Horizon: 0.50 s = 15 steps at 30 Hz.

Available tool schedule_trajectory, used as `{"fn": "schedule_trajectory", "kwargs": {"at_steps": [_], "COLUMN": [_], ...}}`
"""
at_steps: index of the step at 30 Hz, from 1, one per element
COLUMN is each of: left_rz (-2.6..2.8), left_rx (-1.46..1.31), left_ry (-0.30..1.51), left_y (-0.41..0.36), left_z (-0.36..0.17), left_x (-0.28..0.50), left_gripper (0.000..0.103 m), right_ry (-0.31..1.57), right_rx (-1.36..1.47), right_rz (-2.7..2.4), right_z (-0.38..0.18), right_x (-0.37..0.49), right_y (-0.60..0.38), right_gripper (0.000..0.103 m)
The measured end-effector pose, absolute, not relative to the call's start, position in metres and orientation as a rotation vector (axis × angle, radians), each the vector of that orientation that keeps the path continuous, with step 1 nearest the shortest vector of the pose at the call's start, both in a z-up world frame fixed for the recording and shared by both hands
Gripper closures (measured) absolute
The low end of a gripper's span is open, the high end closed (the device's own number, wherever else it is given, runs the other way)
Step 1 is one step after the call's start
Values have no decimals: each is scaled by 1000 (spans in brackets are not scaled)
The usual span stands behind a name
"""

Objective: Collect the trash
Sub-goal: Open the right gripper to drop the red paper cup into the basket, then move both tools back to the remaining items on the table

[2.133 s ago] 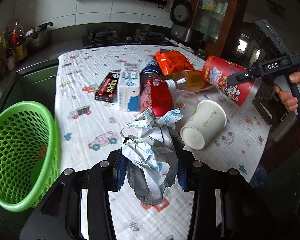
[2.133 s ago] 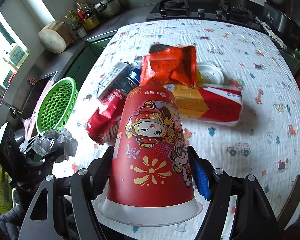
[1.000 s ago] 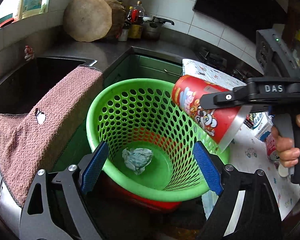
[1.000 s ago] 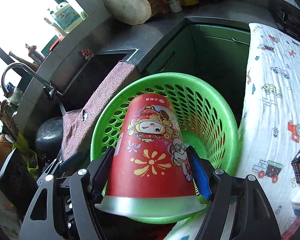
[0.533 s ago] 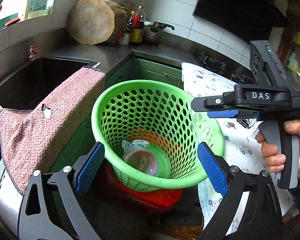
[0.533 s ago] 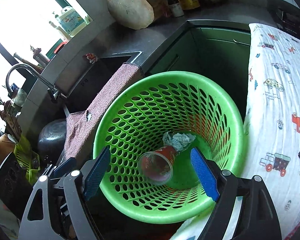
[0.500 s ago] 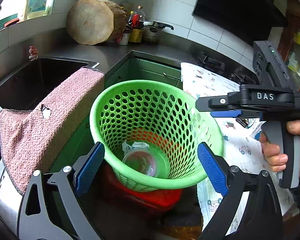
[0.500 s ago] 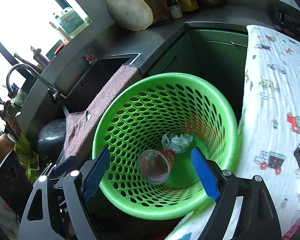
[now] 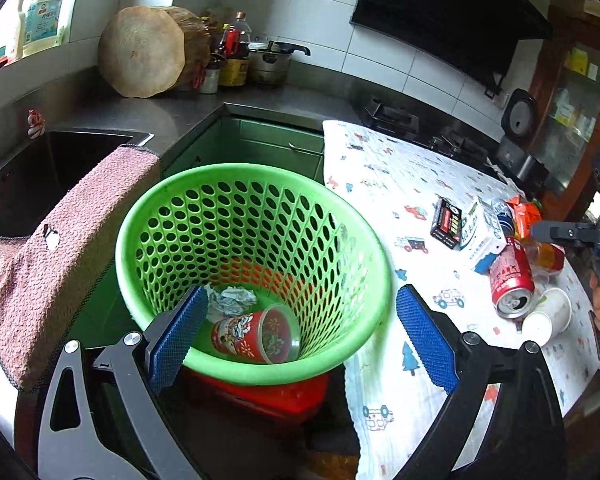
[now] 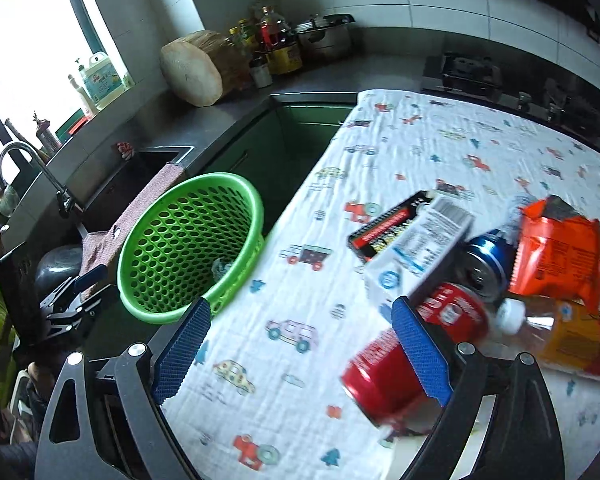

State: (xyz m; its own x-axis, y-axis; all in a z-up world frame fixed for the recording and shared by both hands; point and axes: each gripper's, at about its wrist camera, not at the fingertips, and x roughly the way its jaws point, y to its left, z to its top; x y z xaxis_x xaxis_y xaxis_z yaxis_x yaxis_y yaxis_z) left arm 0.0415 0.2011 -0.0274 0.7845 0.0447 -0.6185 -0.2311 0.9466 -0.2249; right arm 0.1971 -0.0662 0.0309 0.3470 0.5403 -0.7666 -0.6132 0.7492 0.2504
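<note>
left gripper (image 9: 300, 334): spread wide, empty, green basket (image 9: 380, 280) ahead between its fingers | right gripper (image 10: 300, 346): wide, empty, red can (image 10: 384, 376) just beyond right finger | advice: swing right, straddle can's body, close squarely.

Black gripper frames, blue textured fingers (image 9: 179, 336), silver screws.
</note>
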Motion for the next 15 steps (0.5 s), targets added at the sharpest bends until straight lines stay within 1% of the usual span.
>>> {"fn": "schedule_trajectory", "kwargs": {"at_steps": [4, 11, 12, 15], "left_rz": [113, 37, 28, 4], "left_rx": [-283, -254, -246, -226], "left_ry": [662, 680, 683, 684], "left_y": [182, 150, 145, 134], "left_z": [-27, -24, -23, -22], "left_x": [53, 73, 75, 79], "left_gripper": [9, 9, 9, 9], "right_ry": [975, 1104, 1122, 1180], "right_rx": [-66, 17, 39, 98], "right_rz": [624, 510, 505, 490], "right_z": [31, 2, -3, -19], "right_x": [208, 229, 232, 240], "right_y": [-118, -163, -165, -172], "right_gripper": [14, 15, 19, 23]}}
